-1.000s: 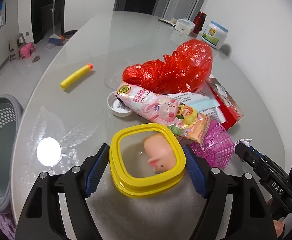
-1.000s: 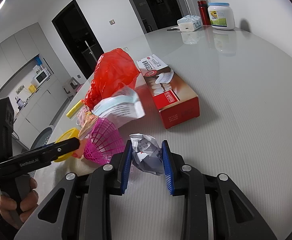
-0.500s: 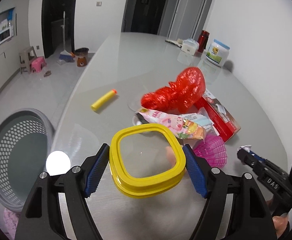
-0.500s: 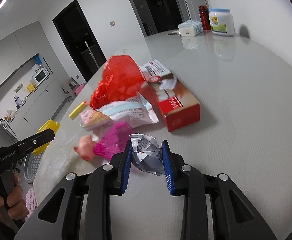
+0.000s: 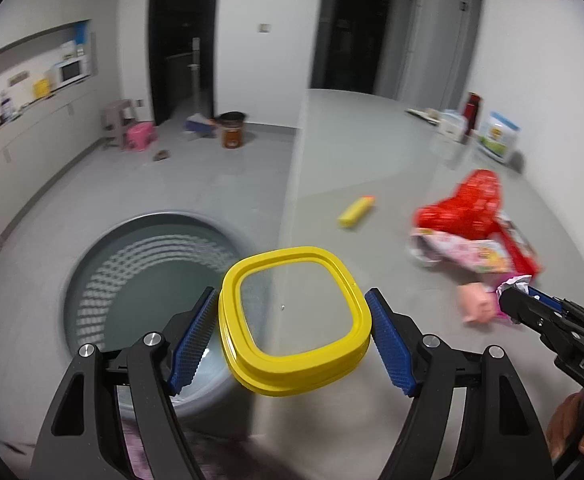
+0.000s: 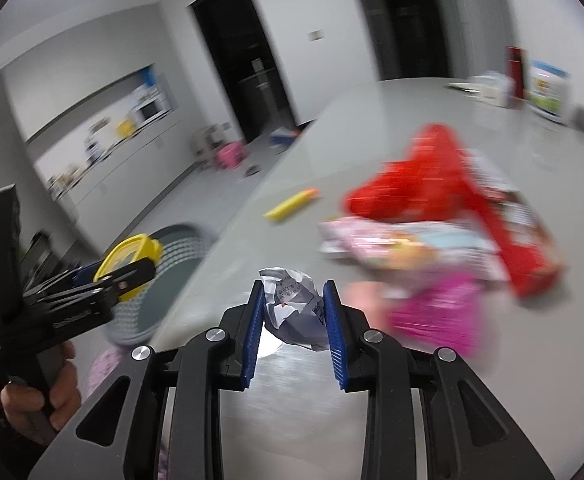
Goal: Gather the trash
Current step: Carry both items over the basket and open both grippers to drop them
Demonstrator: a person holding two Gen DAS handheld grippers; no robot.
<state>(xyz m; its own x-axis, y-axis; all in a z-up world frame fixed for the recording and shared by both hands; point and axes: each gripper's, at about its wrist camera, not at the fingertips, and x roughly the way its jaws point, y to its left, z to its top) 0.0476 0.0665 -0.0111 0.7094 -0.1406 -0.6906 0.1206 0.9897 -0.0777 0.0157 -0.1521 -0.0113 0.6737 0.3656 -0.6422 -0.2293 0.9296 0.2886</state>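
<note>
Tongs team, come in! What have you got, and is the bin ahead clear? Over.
Left tongs shut on yellow lid, at table edge beside grey basket. Right tongs shut on crumpled wrapper. Nothing blocking the basket.

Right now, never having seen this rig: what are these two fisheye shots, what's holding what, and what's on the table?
There is no robot arm here. A person holds a hand-operated two-finger tool in each hand, and each tool carries a fisheye camera looking forward along its blue-padded fingers.

The left wrist view shows the left tool clamped on a yellow-rimmed lid, carried near the table edge above a grey perforated basket on the floor. The right tool appears at that picture's right edge.

The right wrist view, blurred by motion, shows the right tool clamped on a crumpled paper wad, with the left tool and the hand gripping it at the left.

On the grey table lie a yellow foam dart, a red plastic bag, a pink snack packet, a red box, a pink pig toy, and jars at the far end.
</note>
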